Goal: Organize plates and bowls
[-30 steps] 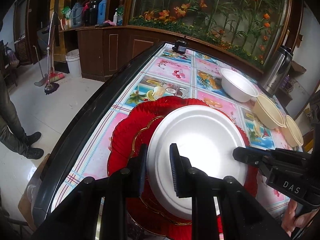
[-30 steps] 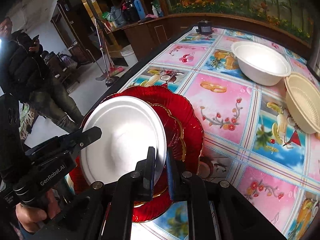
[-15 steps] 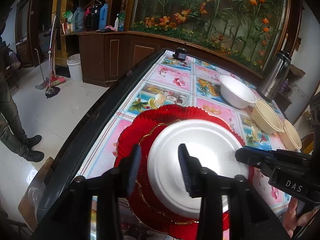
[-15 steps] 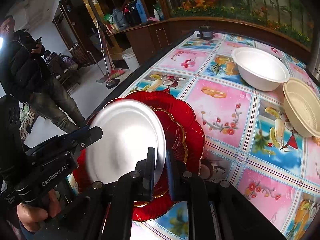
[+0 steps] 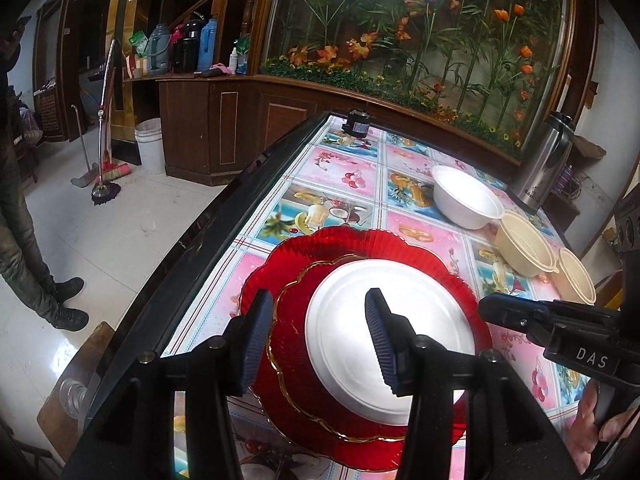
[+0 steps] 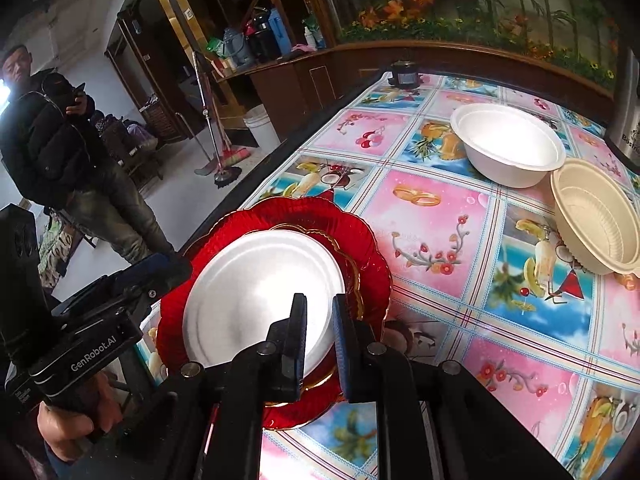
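Observation:
A white plate (image 5: 384, 320) lies on a small red plate (image 5: 296, 320), which lies on a large red scalloped plate (image 5: 352, 244) near the table's left edge. My left gripper (image 5: 318, 332) is open above the stack, holding nothing. My right gripper (image 6: 320, 320) has its jaws close together across the white plate's (image 6: 260, 284) right rim; the plate rests flat. A white bowl (image 6: 506, 148) and a beige bowl (image 6: 592, 216) stand at the far right. A second beige bowl (image 5: 576, 280) shows in the left wrist view.
The table has a fruit-patterned cloth (image 6: 436, 220) and a black edge (image 5: 192, 248). A steel thermos (image 5: 544, 164) stands at the back right, a small dark jar (image 5: 358, 124) at the far end. A person (image 6: 68, 152) stands on the floor at the left.
My left gripper has opened, let go of the white plate's rim and drawn back and up. The white plate has settled flat on the red plates. The right gripper stayed at the rim.

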### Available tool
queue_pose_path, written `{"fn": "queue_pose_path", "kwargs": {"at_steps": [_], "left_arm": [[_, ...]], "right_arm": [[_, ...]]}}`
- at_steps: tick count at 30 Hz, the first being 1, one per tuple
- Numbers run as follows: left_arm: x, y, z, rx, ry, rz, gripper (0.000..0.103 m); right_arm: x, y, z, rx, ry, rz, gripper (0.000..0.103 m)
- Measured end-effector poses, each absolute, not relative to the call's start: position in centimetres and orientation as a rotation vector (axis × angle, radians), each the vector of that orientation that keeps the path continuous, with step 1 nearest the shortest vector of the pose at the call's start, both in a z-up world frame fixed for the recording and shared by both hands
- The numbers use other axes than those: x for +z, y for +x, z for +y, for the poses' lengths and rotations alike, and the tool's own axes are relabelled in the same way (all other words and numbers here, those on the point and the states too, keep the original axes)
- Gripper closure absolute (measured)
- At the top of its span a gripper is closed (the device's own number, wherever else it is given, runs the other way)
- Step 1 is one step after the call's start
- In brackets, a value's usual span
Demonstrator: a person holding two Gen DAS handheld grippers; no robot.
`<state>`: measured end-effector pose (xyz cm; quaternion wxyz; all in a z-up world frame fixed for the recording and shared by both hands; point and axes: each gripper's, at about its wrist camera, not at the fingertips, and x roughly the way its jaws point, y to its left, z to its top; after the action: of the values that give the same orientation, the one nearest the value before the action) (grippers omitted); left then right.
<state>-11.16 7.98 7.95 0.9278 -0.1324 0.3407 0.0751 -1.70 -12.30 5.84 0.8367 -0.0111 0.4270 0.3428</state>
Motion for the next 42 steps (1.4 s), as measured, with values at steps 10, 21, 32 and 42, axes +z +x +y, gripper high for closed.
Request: {"fn": "queue_pose_path", "kwargs": {"at_steps": [10, 21, 32, 42], "left_arm": [[9.4, -11.7, 6.9, 0.145, -0.248, 0.673, 0.054], [11.4, -11.5, 3.0, 0.077, -0.203, 0.649, 0.053], [11.2, -9.9, -6.0, -0.11, -0.099, 0.668, 0.047], [6.7, -8.9, -13.6, -0.251, -0.005, 0.772, 0.047]], "right_arm": [[6.9, -1.5, -13.9, 0.718, 0.02, 0.892, 0.087], [7.9, -0.8, -17.5, 0.691, 0.097, 0.884, 0.086], [9.0, 0.9, -24.1, 0.589, 0.188, 0.839, 0.081], [9.7, 2.6, -29.0, 0.508, 0.235, 0.816, 0.081]]}}
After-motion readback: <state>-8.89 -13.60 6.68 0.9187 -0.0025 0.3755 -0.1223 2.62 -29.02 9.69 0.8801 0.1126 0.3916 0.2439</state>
